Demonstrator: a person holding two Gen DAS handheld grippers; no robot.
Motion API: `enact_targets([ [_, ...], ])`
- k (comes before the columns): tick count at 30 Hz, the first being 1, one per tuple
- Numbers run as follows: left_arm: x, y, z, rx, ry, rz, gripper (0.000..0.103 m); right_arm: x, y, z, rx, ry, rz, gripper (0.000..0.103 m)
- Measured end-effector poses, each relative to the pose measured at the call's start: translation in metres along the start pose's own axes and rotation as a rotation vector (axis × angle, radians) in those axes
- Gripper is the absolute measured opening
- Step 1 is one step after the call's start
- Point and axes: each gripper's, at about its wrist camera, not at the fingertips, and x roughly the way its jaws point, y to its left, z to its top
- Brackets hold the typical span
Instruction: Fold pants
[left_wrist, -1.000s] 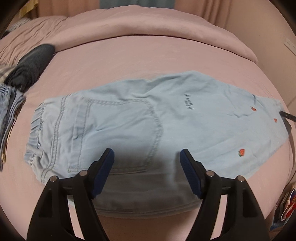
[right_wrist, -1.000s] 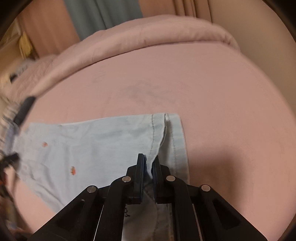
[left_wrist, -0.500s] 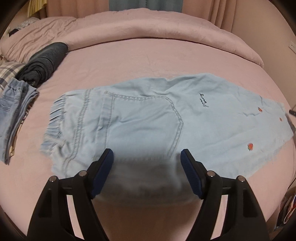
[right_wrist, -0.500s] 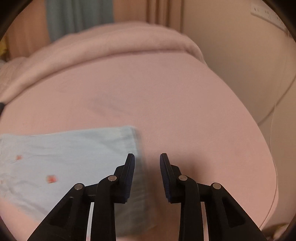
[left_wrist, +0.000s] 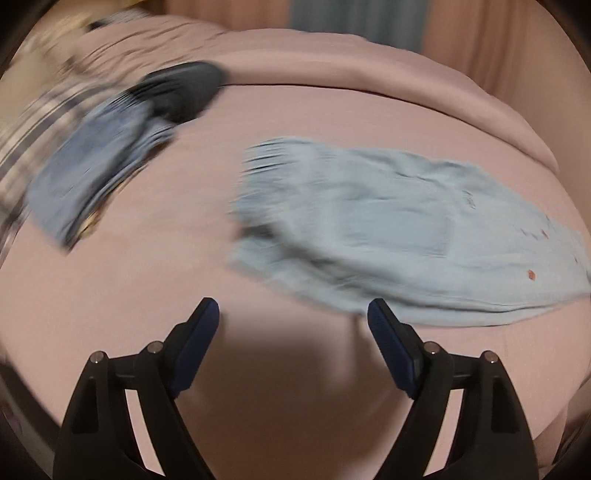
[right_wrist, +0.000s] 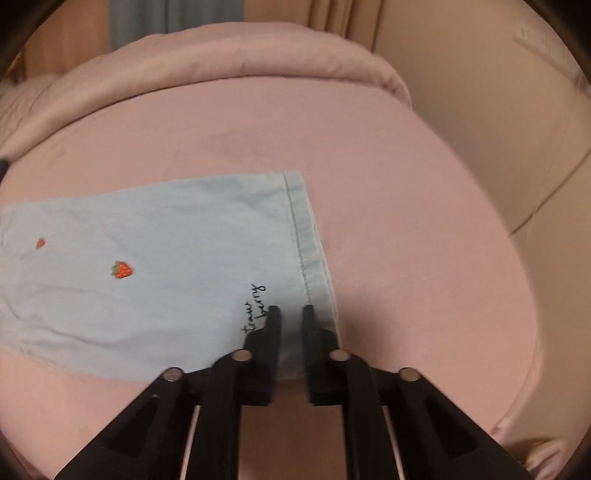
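Denim lies flat across the pink bedsheet (right_wrist: 388, 155): we see the pale blue pants with small embroidered strawberries (left_wrist: 388, 221), legs laid one over the other, stretched lengthwise from the gathered waistband at the left to the stitched hem (right_wrist: 304, 236) at the right. We judge that the first fold, leg onto leg, is done, because only a single leg width shows and the hem edges sit stacked. The crosswise folds that would bring hem toward waistband are not yet made; the garment is at full length.

Our left gripper (left_wrist: 293, 321) hangs over bare sheet just beside the near edge of the pants, close to the waist end, its blue-padded fingers (left_wrist: 195, 350) spread wide and holding nothing. The left view is smeared, so we cannot tell fine detail of the waistband. Our right gripper (right_wrist: 291, 314) sits low at the hem corner, right by the black "strawberry" lettering (right_wrist: 255, 306); its jaws stand a narrow gap apart with pale cloth showing between them, and we cannot tell whether they touch the fabric, though they do not look clamped.

Beyond the pants, at the far left of the bed, a dark grey folded garment (left_wrist: 184, 92) and a darker blue denim piece (left_wrist: 92, 166) lie beside plaid fabric (left_wrist: 33, 136), well apart from our work.

What remains, as we judge it: grip both ends, fold the length over, and smooth.
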Motion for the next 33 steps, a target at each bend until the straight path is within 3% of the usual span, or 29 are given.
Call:
enact_targets([
  [3,-0.011,0.018,-0.002,-0.095,-0.024,-0.071,0.083,-0.023,0.003,-0.002,0.071,-0.06,0.068,0.045],
  [6,-0.019,0.005,0.004,-0.109,-0.048,-0.148,0.084,-0.032,0.005,-0.011,0.235,-0.077,0.246,0.047],
  [8,-0.023,-0.018,0.013,-0.083,-0.061,-0.204,0.084,-0.036,0.008,-0.024,0.324,-0.091,0.358,0.047],
  [12,-0.015,-0.084,0.028,-0.005,-0.035,-0.382,0.088,-0.022,-0.019,-0.061,0.608,-0.044,0.479,0.051],
  [15,-0.002,-0.143,0.034,0.081,0.028,-0.497,0.089,-0.017,-0.04,-0.086,0.692,-0.038,0.463,0.055],
  [18,0.008,-0.191,0.043,0.179,0.039,-0.523,0.089,-0.014,-0.052,-0.105,0.738,-0.042,0.484,0.055],
  [21,0.024,-0.198,0.06,0.127,0.038,-0.55,0.089,-0.025,-0.032,-0.094,0.632,-0.076,0.551,0.056],
  [25,0.058,-0.166,0.085,0.039,0.011,-0.412,0.088,-0.031,0.048,-0.041,0.325,-0.072,0.757,0.058],
  [27,0.079,-0.149,0.088,0.028,0.066,-0.339,0.086,-0.021,0.101,-0.002,0.207,-0.042,0.861,0.06],
  [29,0.093,-0.136,0.077,0.022,0.146,-0.345,0.082,-0.007,0.169,0.043,0.083,-0.002,0.917,0.06],
  [31,0.083,-0.138,0.058,0.121,0.109,-0.336,0.082,0.001,0.217,0.072,-0.015,0.018,0.935,0.06],
  [33,0.073,-0.148,0.036,0.268,0.081,-0.277,0.082,0.016,0.273,0.112,-0.101,0.055,0.962,0.06],
])
